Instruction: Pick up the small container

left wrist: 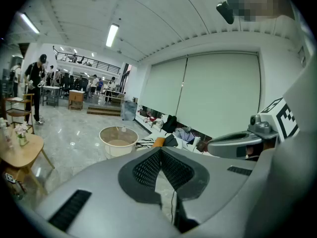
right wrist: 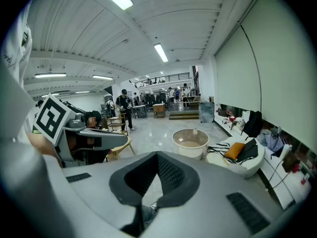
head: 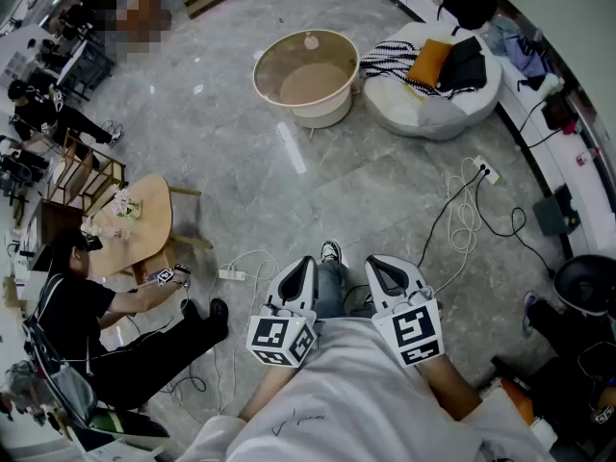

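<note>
Small container not yet reached; both grippers shut and empty.

A small object, taken to be the small container (head: 311, 41), is seen on the round tabletop (head: 258, 77) across the floor (head: 366, 176), well apart from both grippers. The left gripper (head: 299, 266) and right gripper (head: 382, 266) are held side by side near the body, jaws closed together with nothing between them. Nothing is judged done: approach, opening and grasp are all left.

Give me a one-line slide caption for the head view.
Shut and empty, the left gripper and right gripper point across a grey floor toward a round table and white sofa.
</note>
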The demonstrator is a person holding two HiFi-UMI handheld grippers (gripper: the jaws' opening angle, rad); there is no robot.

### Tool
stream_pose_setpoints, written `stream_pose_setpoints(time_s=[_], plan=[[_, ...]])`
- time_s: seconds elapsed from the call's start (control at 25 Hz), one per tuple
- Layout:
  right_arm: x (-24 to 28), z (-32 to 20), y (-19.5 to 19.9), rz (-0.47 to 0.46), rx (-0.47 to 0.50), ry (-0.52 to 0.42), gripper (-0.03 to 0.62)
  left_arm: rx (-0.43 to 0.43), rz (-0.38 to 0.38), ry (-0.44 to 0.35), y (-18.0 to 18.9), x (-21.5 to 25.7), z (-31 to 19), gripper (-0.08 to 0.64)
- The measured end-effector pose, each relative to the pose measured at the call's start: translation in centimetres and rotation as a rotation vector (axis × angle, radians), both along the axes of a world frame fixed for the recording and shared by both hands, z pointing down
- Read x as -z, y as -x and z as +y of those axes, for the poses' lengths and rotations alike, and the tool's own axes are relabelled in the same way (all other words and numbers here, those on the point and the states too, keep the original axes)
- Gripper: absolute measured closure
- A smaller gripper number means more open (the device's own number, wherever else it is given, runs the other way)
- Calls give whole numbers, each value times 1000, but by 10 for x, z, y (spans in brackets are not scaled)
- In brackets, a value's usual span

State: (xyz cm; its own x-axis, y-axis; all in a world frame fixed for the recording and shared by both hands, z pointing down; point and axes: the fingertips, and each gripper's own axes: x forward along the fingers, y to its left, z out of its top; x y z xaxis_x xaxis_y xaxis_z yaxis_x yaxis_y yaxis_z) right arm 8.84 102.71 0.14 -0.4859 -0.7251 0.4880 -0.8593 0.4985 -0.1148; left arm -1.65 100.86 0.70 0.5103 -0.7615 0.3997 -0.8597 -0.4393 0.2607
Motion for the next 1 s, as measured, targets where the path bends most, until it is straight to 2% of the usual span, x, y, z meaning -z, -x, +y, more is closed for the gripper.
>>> stream_pose_setpoints(time_s=[0.32,0.48,0.72,0.92,1.0], plan=[[1,-20,2,5,6,-7,578,49,34,-17,3,5,-24,543],[3,-41,1,-4,-30,1,578,49,60,-5,3,1,-46,543],[3,-87,11,14,-43,8,577,21,94,-8,10,5,-97,543],[9,-135,33,29,-39,10,577,-59,140,-10,19,14,-140,543],[14,-154,46,32,-34,3,577,-77,134,-14,28,17,-158,543]])
